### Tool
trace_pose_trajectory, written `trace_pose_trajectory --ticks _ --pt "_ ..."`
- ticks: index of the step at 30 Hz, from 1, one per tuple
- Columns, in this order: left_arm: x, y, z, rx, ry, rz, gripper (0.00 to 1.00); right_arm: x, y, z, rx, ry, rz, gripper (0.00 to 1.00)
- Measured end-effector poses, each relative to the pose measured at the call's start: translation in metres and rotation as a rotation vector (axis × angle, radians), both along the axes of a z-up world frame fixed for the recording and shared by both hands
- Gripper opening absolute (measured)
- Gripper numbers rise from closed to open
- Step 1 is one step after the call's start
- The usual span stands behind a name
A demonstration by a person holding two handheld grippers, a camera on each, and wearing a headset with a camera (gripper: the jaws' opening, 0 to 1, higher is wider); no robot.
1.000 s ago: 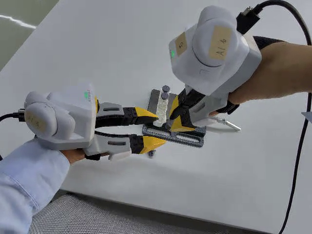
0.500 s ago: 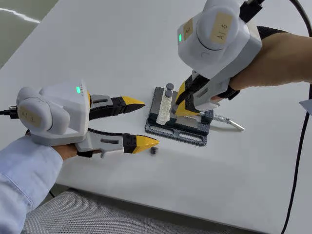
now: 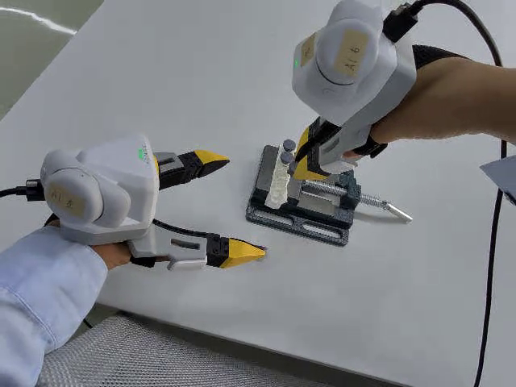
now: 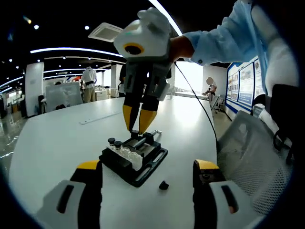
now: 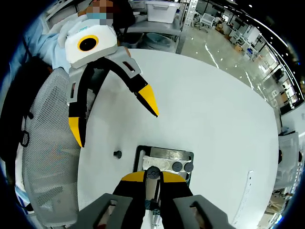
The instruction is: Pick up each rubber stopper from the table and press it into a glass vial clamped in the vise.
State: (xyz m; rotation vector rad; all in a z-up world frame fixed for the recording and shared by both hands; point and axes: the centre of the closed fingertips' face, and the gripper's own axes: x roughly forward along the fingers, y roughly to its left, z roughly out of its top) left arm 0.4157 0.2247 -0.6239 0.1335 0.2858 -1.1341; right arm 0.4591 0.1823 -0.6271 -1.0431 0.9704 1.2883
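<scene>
Spreading beneath everything is the broad white tabletop [image 3: 161, 81], and the biggest change on it is the left gripper [image 3: 232, 205] (white housing, black jaws with yellow tips). A second ago its jaws reached alongside the vise; now it has drawn back well clear to the left, jaws spread wide with nothing between them. The right gripper [image 3: 303, 168] has lifted away from the near end of the vial row and hangs just over the black metal bench vise [image 3: 322, 216]. Its jaws are drawn in on a dark-grey rubber stopper [image 5: 152, 172] that looks nearer the camera than the others, so I judge it gripped, not seated. Clamped in the vise is a row of clear glass vials [image 3: 278, 185]; the two at the far end already carry seated stoppers [image 3: 288, 146]. One loose stopper [image 4: 163, 185] lies on the table near the vise, ahead of the left gripper. That press is probably being re-aimed, with at least two stoppers left to fit
</scene>
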Motion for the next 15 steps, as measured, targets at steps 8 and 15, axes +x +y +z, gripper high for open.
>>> trace_pose_trajectory --ticks 8,15 --pt "0.003 0.002 -0.002 -0.004 0.008 0.012 0.78 0.011 0.000 -0.011 -0.038 0.011 0.005 0.07" --pt "0.004 0.003 -0.003 -0.014 0.010 0.016 0.77 0.018 0.001 -0.019 -0.060 0.016 0.020 0.07"
